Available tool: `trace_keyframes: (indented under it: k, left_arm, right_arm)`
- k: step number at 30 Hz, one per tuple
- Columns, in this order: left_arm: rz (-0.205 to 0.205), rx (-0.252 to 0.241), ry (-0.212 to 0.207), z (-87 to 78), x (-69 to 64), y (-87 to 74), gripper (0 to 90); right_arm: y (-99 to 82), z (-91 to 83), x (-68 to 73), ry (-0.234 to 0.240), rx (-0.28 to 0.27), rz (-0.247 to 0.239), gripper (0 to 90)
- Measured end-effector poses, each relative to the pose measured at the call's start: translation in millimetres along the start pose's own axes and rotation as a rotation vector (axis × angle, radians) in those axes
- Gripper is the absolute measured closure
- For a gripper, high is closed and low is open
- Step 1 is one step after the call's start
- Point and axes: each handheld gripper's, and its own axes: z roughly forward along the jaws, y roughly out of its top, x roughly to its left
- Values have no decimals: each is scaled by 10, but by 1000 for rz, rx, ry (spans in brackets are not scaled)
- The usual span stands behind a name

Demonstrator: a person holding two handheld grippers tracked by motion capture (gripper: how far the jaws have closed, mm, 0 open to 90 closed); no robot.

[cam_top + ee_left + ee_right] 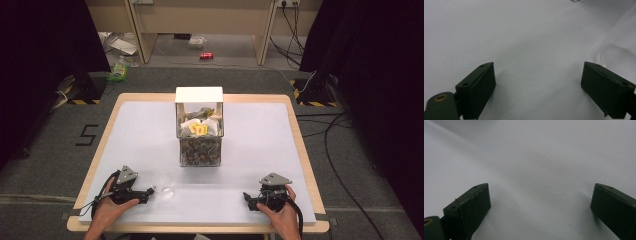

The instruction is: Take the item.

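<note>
Resting on the white table point(250, 150) with both the left gripper point(146, 193) and right gripper point(248, 199) spread wide and holding nothing, risking tipping or sliding the clear plastic cup point(164, 184) just beside the left jaws, near the clear box point(199, 131), if approaching carelessly.

Setting was a lab recording bay. A wooden-edged table point(300, 145) with a white sheet stood on grey carpet between black curtains point(370, 45). Hazard-striped stand bases point(310, 95), loose cables point(335, 150) and a taped floor mark point(86, 135) surrounded it.
</note>
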Motion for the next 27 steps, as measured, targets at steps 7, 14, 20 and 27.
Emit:
trace_keyframes:
  k: [7, 14, 20, 27]
  left_arm:
    - [-17, -13, -6, -11, 20, -2, 135]
    - [-13, -26, -25, -104, 88, 2, 174]
    - [-18, -62, -43, -203, 131, 54, 174]
    - [-17, -99, -61, -325, 133, 126, 173]
  right_arm:
    - [-5, -3, 1, -3, -1, 1, 36]
    - [-6, -4, 1, -2, -1, 1, 36]
    - [-11, -5, 4, -4, -5, 1, 36]
    - [-12, -4, 4, -3, -6, 3, 36]
